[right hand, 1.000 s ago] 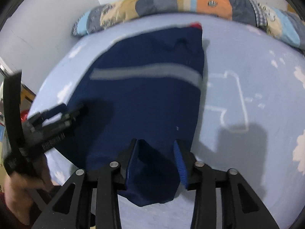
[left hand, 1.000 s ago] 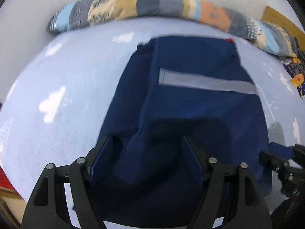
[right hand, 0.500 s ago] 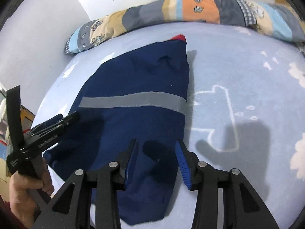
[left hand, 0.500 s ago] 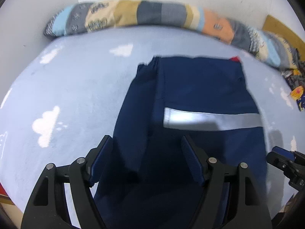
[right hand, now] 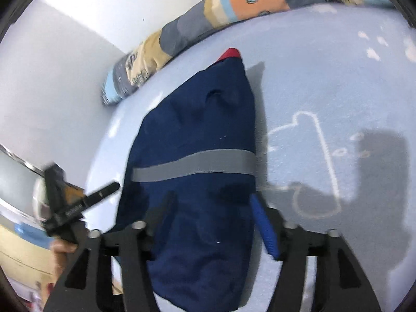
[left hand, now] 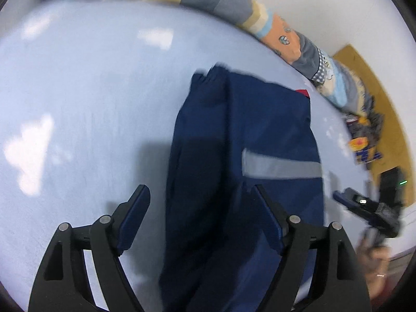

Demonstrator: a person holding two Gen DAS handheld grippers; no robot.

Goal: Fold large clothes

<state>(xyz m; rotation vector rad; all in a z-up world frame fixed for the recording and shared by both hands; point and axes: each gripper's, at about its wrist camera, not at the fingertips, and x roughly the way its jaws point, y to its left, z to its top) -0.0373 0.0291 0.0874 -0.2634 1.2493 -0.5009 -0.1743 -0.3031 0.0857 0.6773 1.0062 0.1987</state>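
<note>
Both grippers, left gripper (left hand: 199,219) and right gripper (right hand: 212,214), gape open, just released, holding nothing; the folded navy garment (right hand: 197,140) on the bed (left hand: 91,91) may slump unfolded near the bed's front edge.

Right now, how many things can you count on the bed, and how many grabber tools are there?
Navy garment with a grey reflective stripe, folded long on the light blue bedsheet: 1
Patchwork quilt rolled along the wall: 1
Grippers: 2, the left gripper and the right gripper, both with jaws apart, pressing on nothing
Total: 4
</note>
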